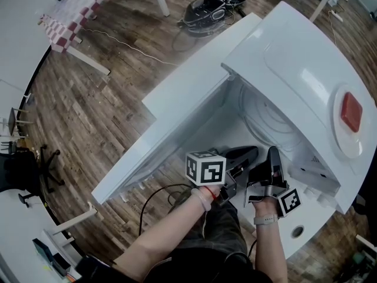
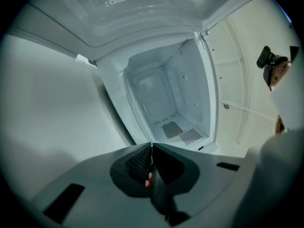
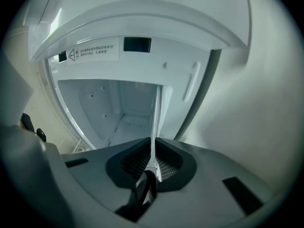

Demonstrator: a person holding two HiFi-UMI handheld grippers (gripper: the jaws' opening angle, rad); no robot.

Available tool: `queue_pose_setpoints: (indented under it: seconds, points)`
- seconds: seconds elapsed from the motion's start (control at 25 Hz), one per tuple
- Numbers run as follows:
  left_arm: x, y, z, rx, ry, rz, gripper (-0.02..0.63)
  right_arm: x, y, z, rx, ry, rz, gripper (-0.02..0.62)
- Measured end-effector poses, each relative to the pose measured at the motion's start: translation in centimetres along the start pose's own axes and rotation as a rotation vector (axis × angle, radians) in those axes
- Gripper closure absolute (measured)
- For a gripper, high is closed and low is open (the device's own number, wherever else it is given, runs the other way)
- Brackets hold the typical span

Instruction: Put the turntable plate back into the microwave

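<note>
**A:** How do things stand at the microwave?

**B:** The white microwave (image 1: 306, 69) has its door (image 1: 188, 93) swung wide to the left, so the cavity (image 2: 159, 91) is open to reach. The left gripper view looks straight into it. The floor shows vent holes and a pale cover patch, with no glass lying on it.

**A:** Then where is the turntable plate?

**B:** The turntable plate (image 3: 155, 120) is at the mouth of the cavity, on edge rather than flat. The right gripper view catches it edge-on as a thin pale line rising from between the jaws. In the head view, curved glass rings show just inside the opening.

**A:** And the grippers?

**B:** The right gripper (image 3: 153, 137) is clamped on the plate's near rim. The left gripper (image 2: 152, 144) sits just beside it in front of the opening, with its jaws pressed together and nothing between them.

**A:** So how far along is the job?

**B:** I'd put it a little past midway. The door is open, and the plate is lifted and brought to the opening. What's left, as I judge it, is tipping the plate level, sliding it in and seating it on the cavity floor. I can't make out a hub or roller ring to centre it on.
</note>
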State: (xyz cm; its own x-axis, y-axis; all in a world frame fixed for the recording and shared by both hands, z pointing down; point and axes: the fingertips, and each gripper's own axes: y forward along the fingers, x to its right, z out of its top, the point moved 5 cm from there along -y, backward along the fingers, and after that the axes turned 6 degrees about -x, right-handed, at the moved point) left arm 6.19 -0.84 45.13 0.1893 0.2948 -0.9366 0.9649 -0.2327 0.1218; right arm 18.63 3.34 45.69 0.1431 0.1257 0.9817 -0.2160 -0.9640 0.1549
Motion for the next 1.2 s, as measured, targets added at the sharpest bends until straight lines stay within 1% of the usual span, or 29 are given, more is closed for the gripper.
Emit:
queue_pose_setpoints:
  seconds: [0.28, 0.4, 0.48, 0.72, 0.96, 1.2]
  points:
    - [0.3, 0.8, 1.0, 0.003, 0.021, -0.003, 0.583, 0.2, -0.6, 1.1, 0.066, 0.006, -0.017, 0.551]
    - [0.2, 1.1, 1.3, 0.006, 0.021, 0.003, 0.583, 0.0, -0.6, 1.1, 0.059, -0.02, -0.03, 0.551]
    - [0.2, 1.2, 1.4, 0.006, 0.024, 0.008, 0.584, -0.2, -0.6, 1.2, 0.046, -0.057, -0.047, 0.551]
    - [0.0, 0.7, 2.0, 0.023, 0.011, 0.012, 0.585, -0.7, -0.7, 0.8, -0.006, -0.155, -0.097, 0.551]
    - [-1.1, -0.4, 2.4, 0.043, -0.006, 0.05, 0.586, -1.8, -0.6, -1.0, -0.101, -0.258, -0.084, 0.551]
    - [-1.3, -0.3, 2.6, 0.045, -0.017, 0.049, 0.586, -2.0, 0.6, -2.2, -0.21, -0.368, -0.125, 0.551]
